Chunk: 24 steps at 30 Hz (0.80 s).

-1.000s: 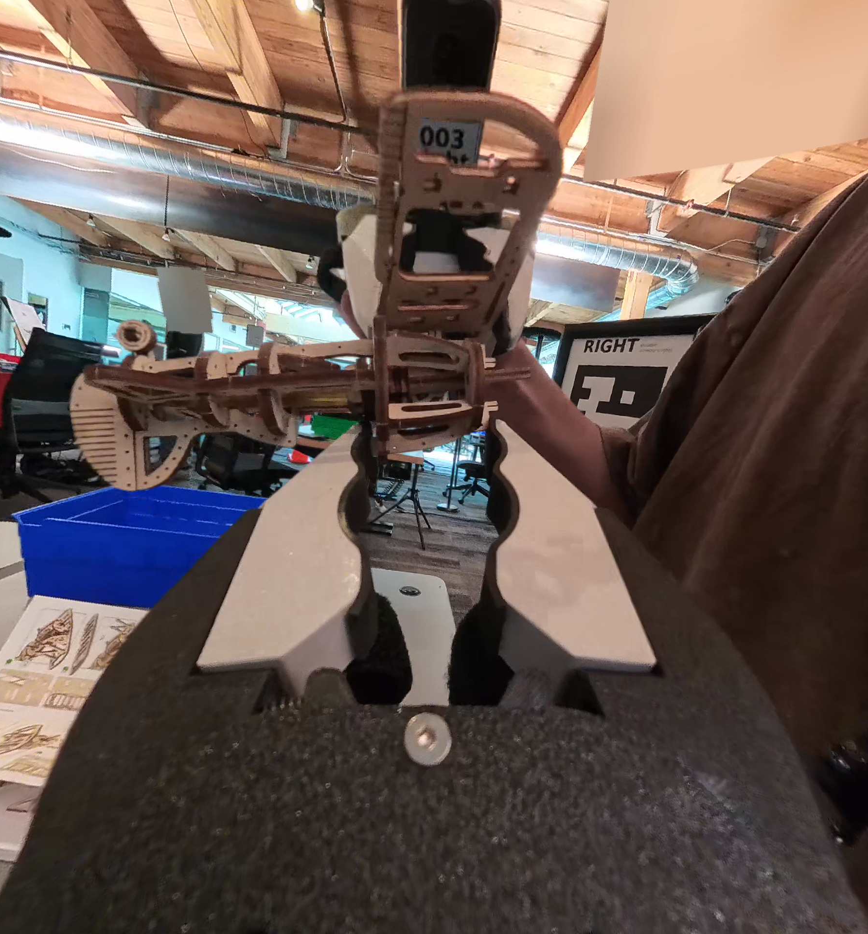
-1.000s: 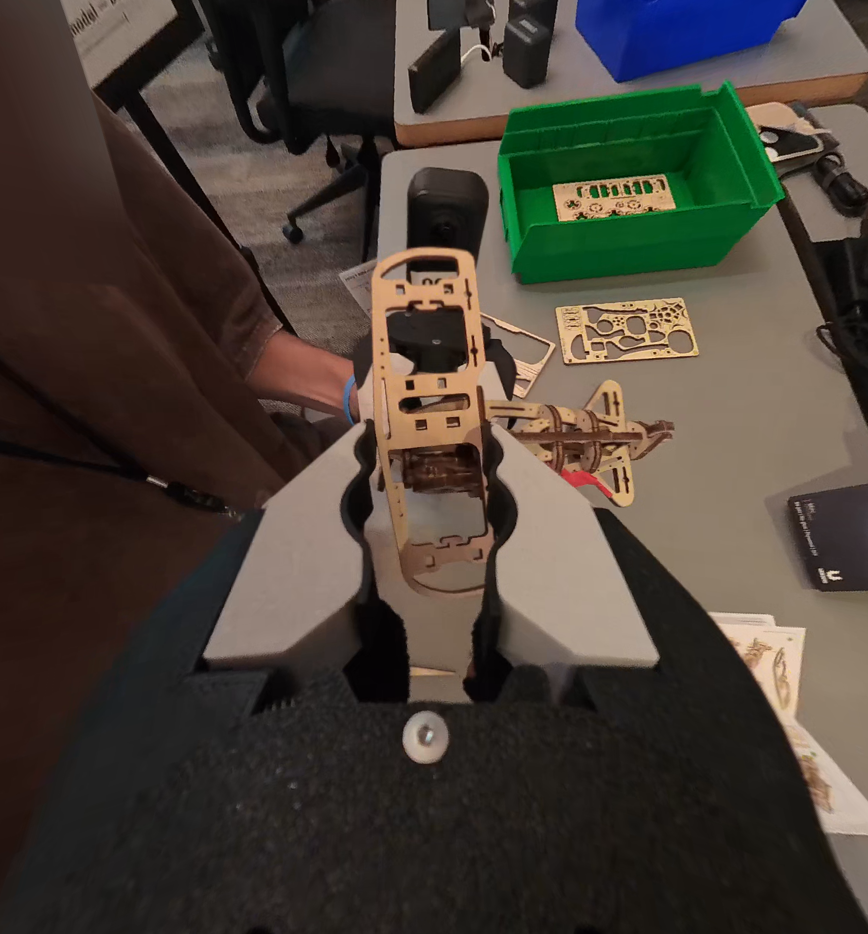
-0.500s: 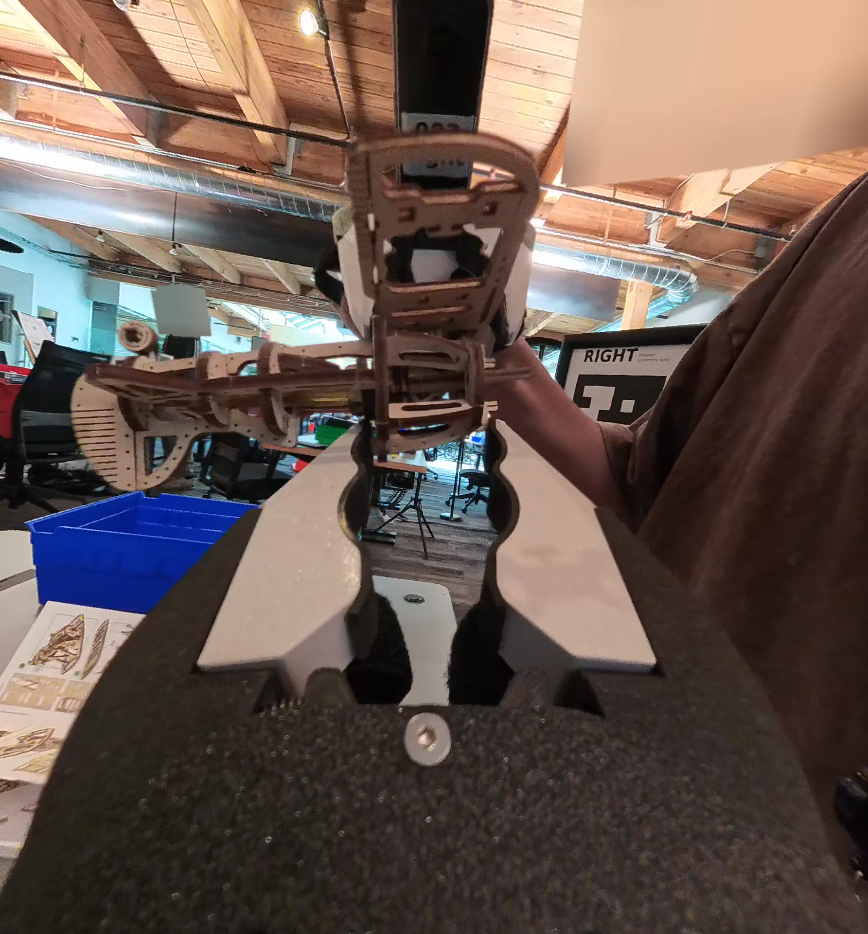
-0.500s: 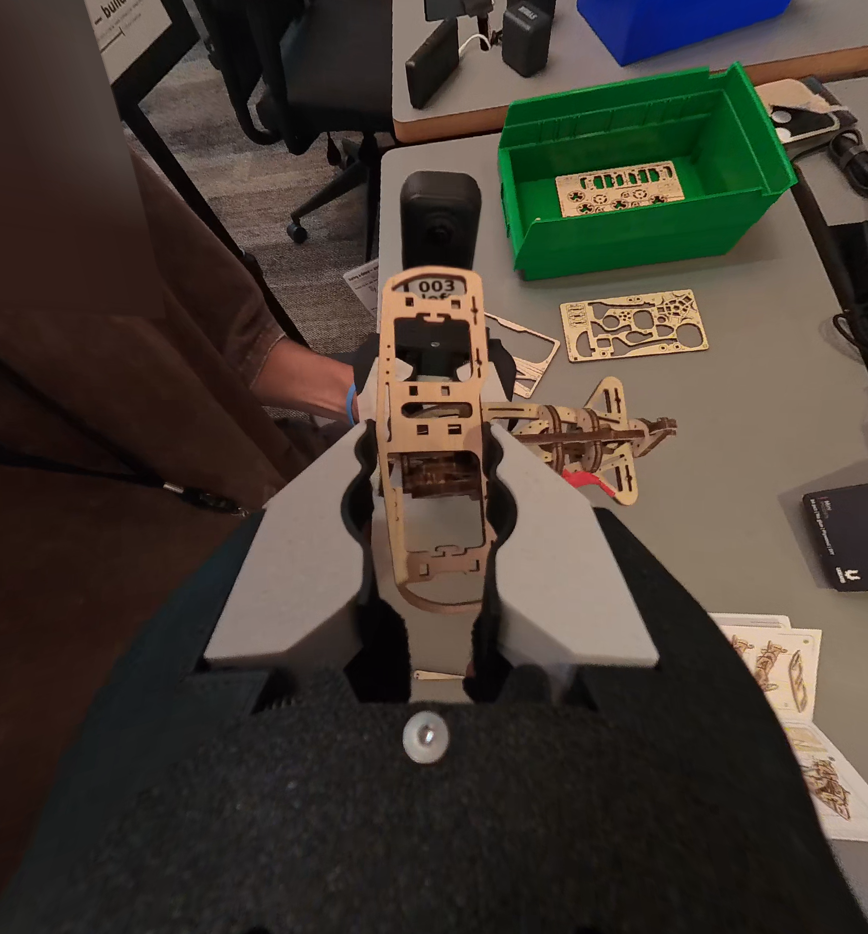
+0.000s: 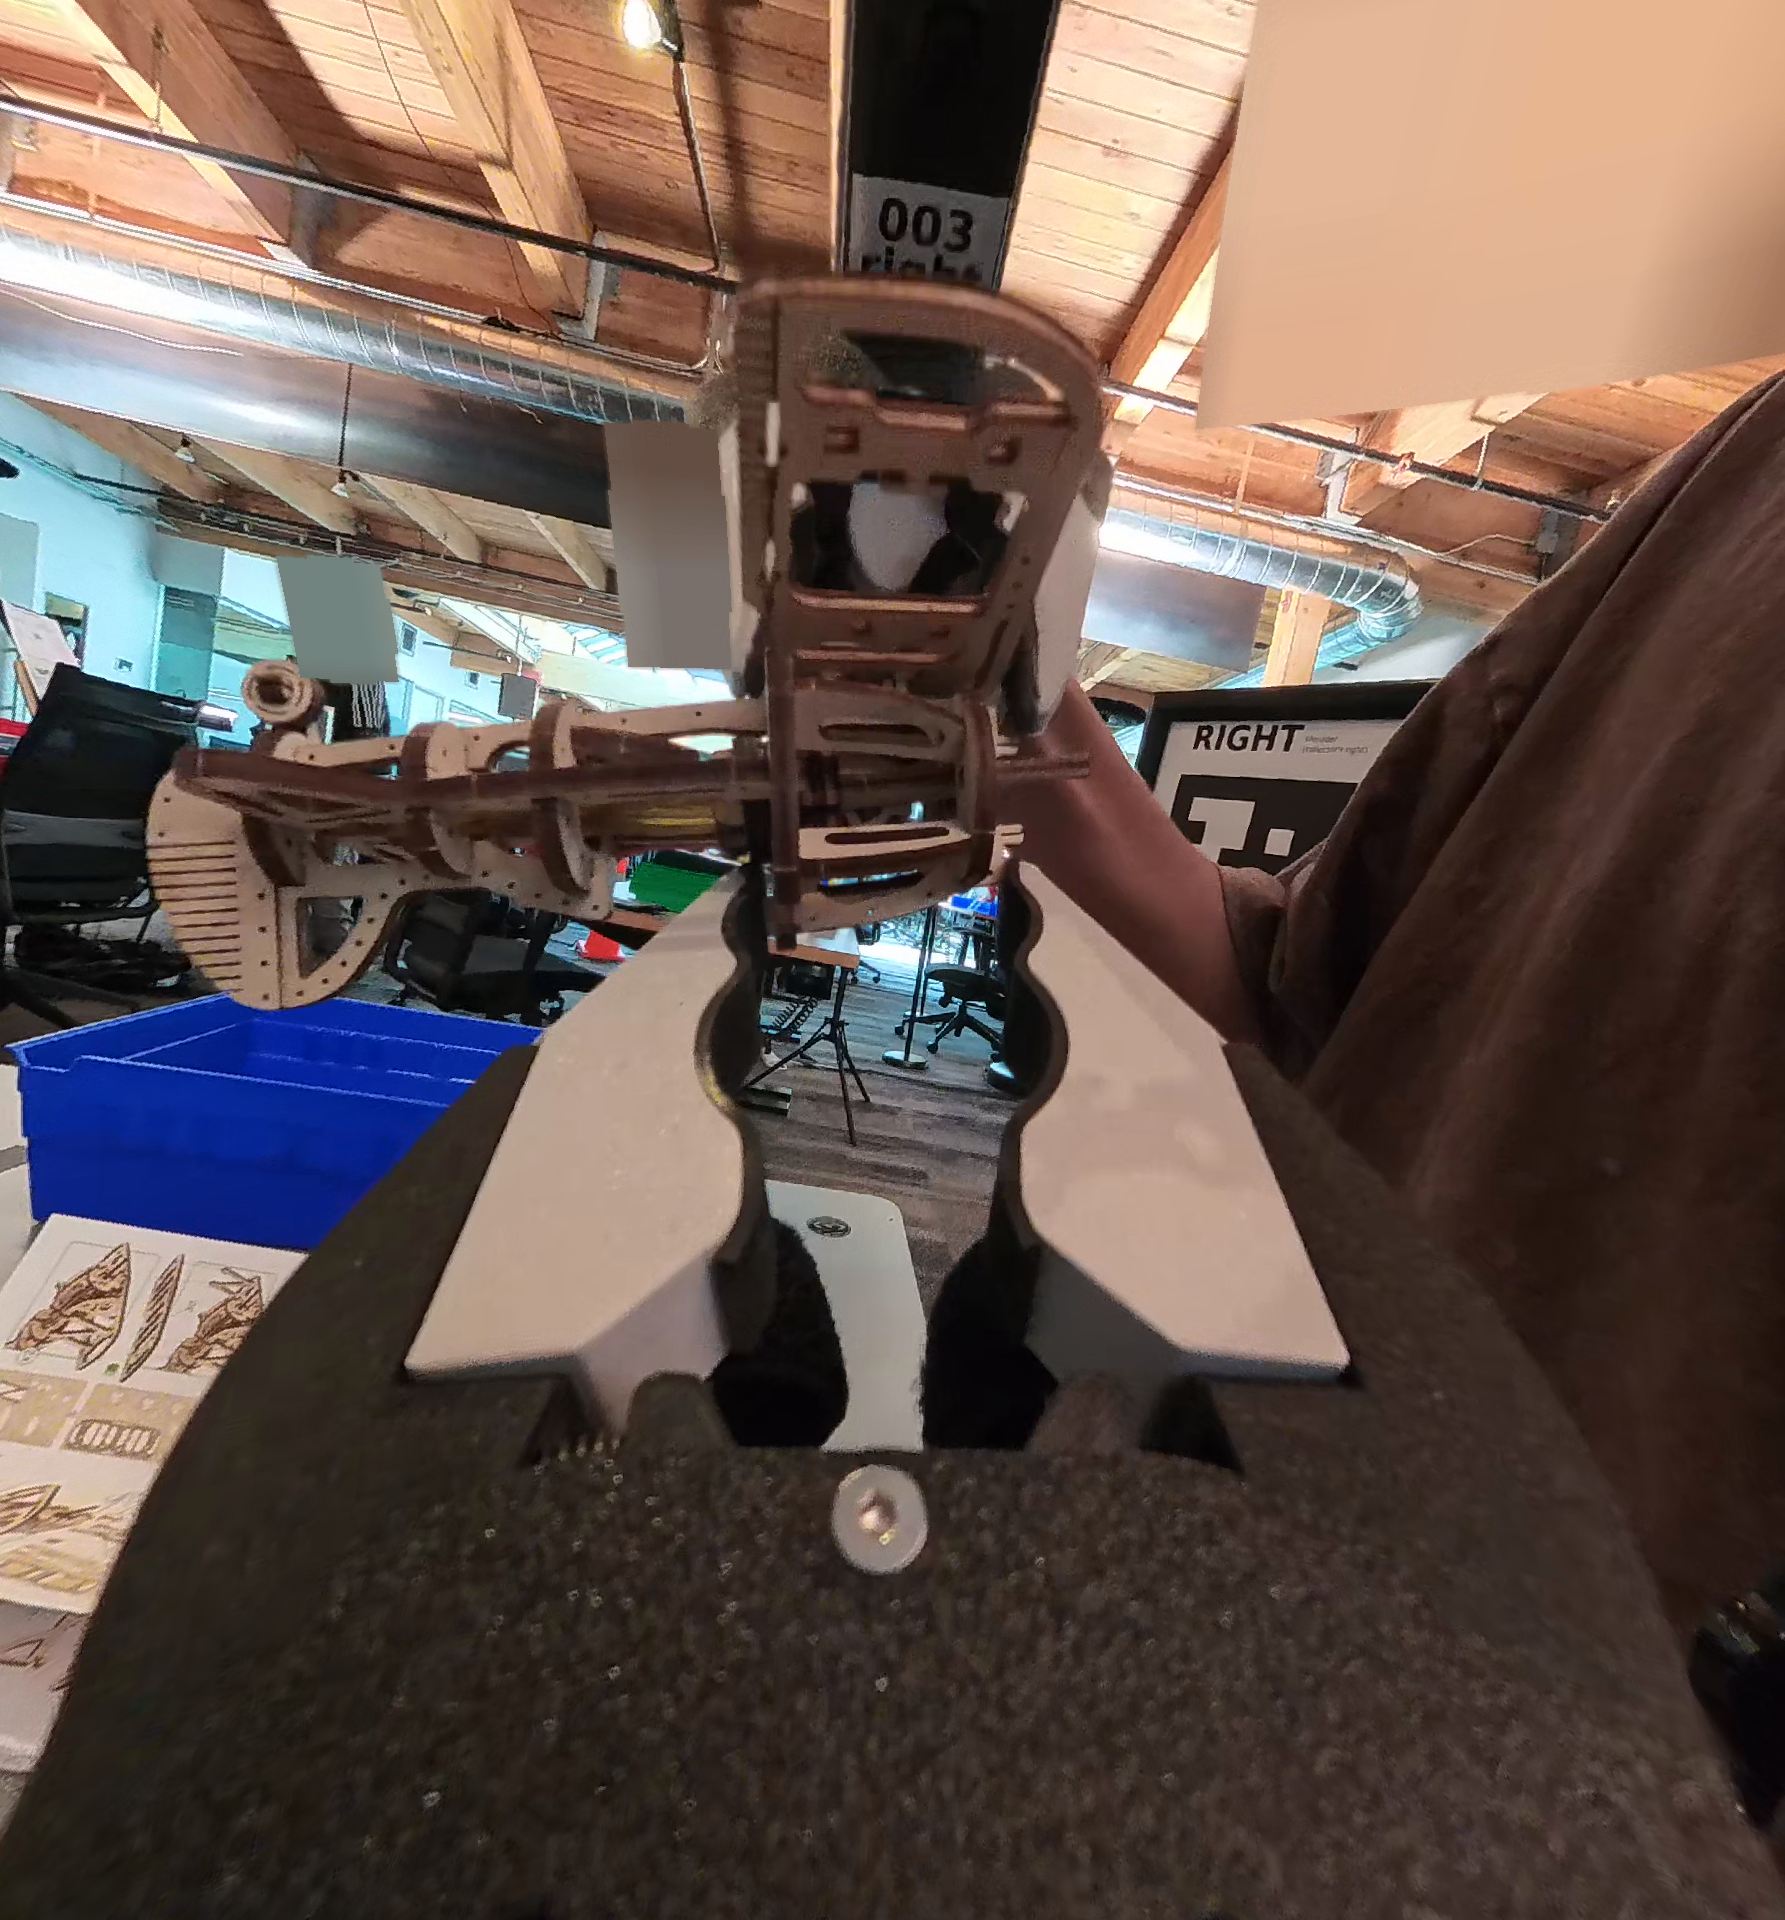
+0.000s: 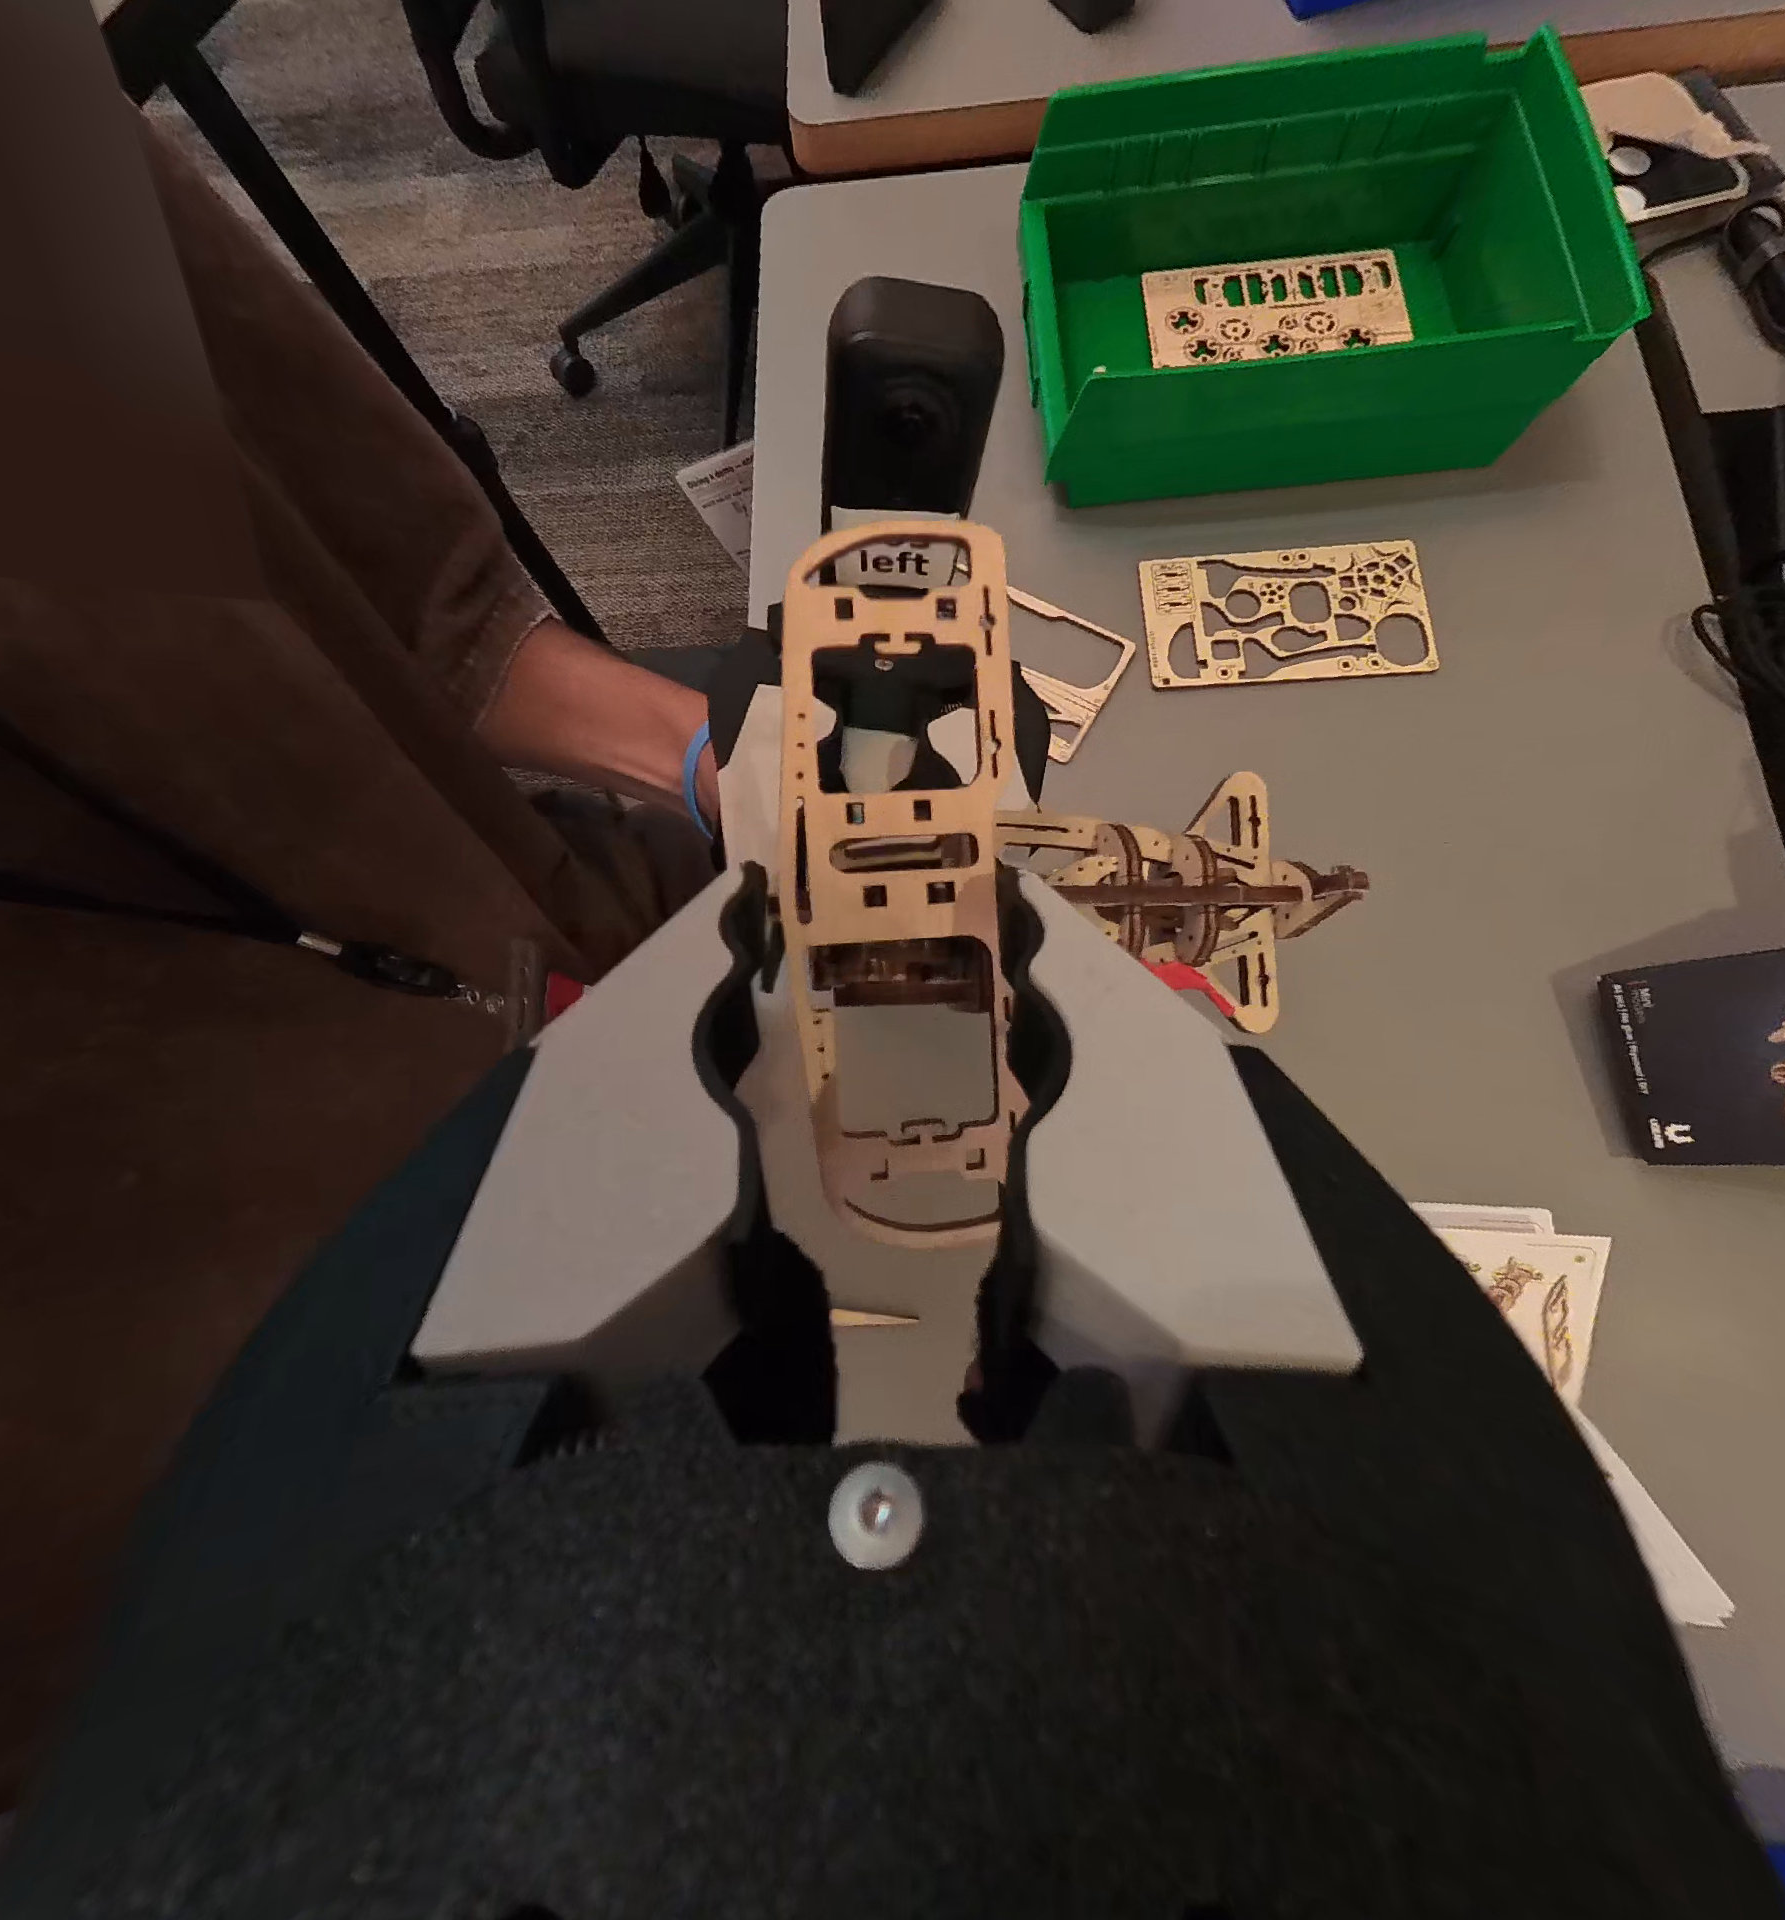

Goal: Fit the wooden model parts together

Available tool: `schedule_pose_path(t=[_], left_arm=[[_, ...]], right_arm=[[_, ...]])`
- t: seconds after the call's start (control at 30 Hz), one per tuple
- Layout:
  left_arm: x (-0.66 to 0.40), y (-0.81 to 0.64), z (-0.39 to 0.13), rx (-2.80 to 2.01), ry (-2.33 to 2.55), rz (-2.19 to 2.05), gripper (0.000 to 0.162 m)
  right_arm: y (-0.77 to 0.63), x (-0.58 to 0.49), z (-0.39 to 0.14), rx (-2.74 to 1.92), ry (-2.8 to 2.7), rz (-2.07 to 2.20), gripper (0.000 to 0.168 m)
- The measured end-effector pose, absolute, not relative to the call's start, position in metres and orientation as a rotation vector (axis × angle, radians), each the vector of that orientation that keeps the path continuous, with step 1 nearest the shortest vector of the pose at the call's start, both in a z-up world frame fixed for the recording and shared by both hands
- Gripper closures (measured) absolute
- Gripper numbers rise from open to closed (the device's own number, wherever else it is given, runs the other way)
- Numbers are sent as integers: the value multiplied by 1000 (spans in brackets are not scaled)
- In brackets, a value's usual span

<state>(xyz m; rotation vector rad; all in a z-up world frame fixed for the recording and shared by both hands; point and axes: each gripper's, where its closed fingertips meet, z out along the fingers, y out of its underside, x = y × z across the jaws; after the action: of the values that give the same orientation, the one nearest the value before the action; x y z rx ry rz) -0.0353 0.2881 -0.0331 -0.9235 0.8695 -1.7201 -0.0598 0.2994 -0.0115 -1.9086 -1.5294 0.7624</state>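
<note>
My left gripper [image 5: 877,904] is shut on the nose end of the wooden plane fuselage [image 5: 472,810], held in the air with its tail pointing left. My right gripper [image 6: 883,914] is shut on a flat wooden wing frame [image 6: 893,727]. The frame stands crosswise over the fuselage nose and touches it. In the left wrist view the frame [image 5: 909,499] rises above the nose, with the right gripper's white fingers [image 5: 1064,582] behind it. In the right wrist view the fuselage tail [image 6: 1210,894] sticks out to the right of the frame.
A green bin [image 6: 1324,436] holding a part sheet [image 6: 1277,307] stands at the back of the grey table [image 6: 1490,831]. A cut-out part sheet [image 6: 1293,613], a black camera [image 6: 914,395], a black box [image 6: 1740,1049], instruction sheets [image 5: 67,1382] and a blue bin [image 5: 244,1091] lie around. A person's brown sleeve [image 5: 1594,935] is close. Only a small space, under 4 cm, lies between the two pairs of fingers.
The wing frame has come down over the fuselage nose and now sits lower in the left wrist view. The right gripper has moved closer to the table. Both grips are unchanged.
</note>
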Motion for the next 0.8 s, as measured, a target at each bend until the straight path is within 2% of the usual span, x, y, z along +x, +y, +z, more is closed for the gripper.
schedule_pose_path(t=[0.8], left_arm=[[-34, 286, -36, -964, 904, -1788, 121]], right_arm=[[302, -55, -16, -1956, -1548, 905, 130]])
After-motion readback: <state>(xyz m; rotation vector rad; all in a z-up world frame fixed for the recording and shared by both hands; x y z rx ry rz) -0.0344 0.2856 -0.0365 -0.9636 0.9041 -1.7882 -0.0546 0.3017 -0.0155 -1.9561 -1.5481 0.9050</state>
